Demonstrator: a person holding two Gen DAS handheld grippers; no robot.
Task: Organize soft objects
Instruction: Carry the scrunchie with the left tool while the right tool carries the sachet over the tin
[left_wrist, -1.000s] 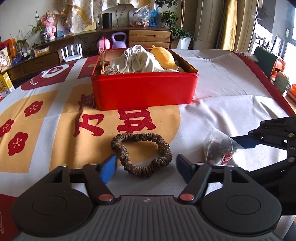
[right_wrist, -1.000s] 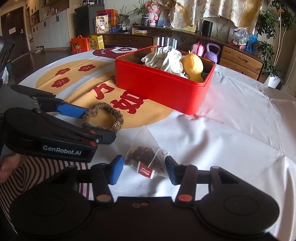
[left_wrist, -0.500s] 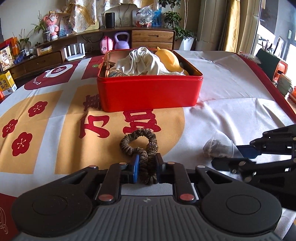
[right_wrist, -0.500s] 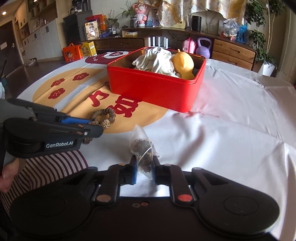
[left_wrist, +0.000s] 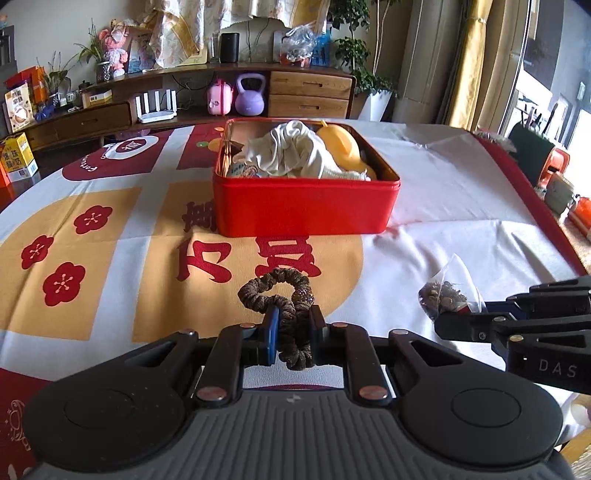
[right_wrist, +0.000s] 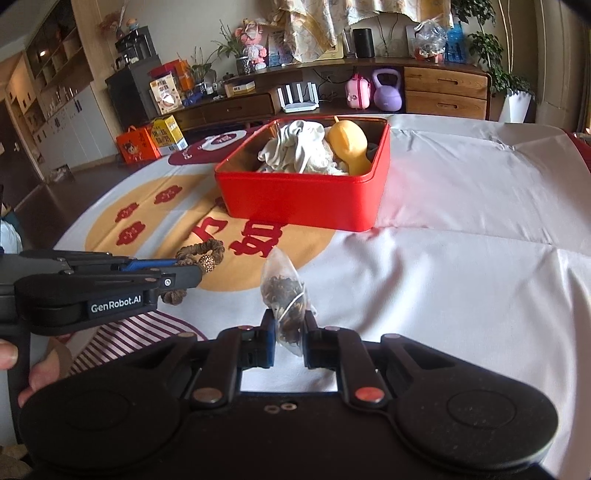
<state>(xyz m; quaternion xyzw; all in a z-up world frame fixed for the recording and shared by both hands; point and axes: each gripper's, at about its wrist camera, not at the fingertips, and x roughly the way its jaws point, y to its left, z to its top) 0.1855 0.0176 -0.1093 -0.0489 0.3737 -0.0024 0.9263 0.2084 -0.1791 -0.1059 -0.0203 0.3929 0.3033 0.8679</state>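
My left gripper is shut on a brown hair scrunchie and holds it above the tablecloth; it also shows in the right wrist view. My right gripper is shut on a clear tea bag of dark leaves, lifted off the cloth; the bag also shows in the left wrist view. A red tin box stands ahead on the table, also in the right wrist view. It holds a white cloth and a yellow soft toy.
The table wears a white cloth with gold and red prints. A sideboard with a purple kettlebell stands behind the table. A dark green holder and small items sit at the table's right edge.
Both grippers closed from open a second ago, the left on the scrunchie and the right on the tea bag. Since then both have lifted their objects off the cloth.
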